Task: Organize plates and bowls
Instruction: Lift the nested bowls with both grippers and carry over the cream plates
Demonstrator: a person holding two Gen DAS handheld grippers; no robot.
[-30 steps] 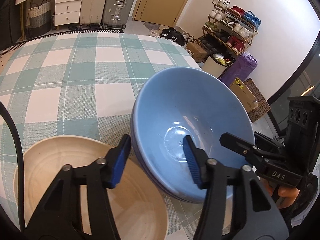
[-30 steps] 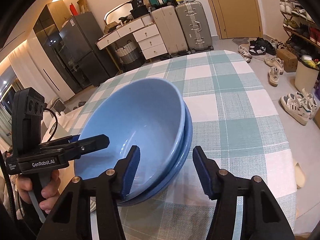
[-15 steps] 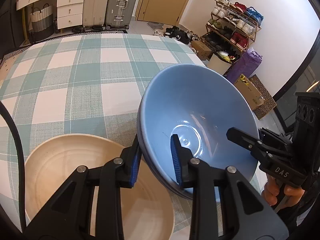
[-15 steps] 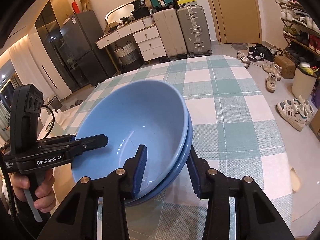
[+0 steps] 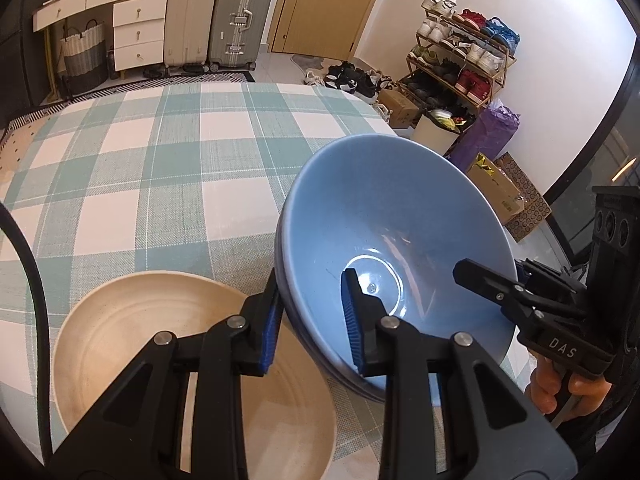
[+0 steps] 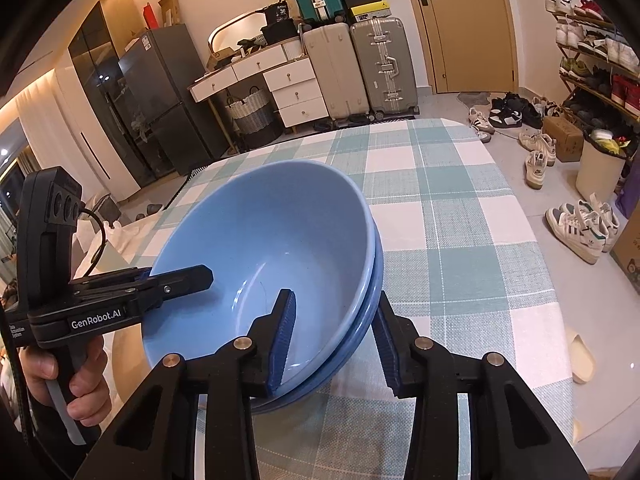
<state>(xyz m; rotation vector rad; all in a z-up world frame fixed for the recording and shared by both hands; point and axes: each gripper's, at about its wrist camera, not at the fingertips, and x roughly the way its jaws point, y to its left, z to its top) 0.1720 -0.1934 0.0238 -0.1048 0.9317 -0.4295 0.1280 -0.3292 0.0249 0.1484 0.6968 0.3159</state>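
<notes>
Two glossy blue bowls (image 5: 400,216) (image 6: 276,240) sit nested, the upper one tilted inside the lower, its rim raised on one side. They are empty, and light glints off the inner base. Just beside them on the checked cloth lies a wide, shallow cream bowl (image 5: 120,340), upright and empty.

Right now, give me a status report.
Left claw and right claw shut on stacked blue bowls, opposite rims. Beige bowl beside left claw.
</notes>
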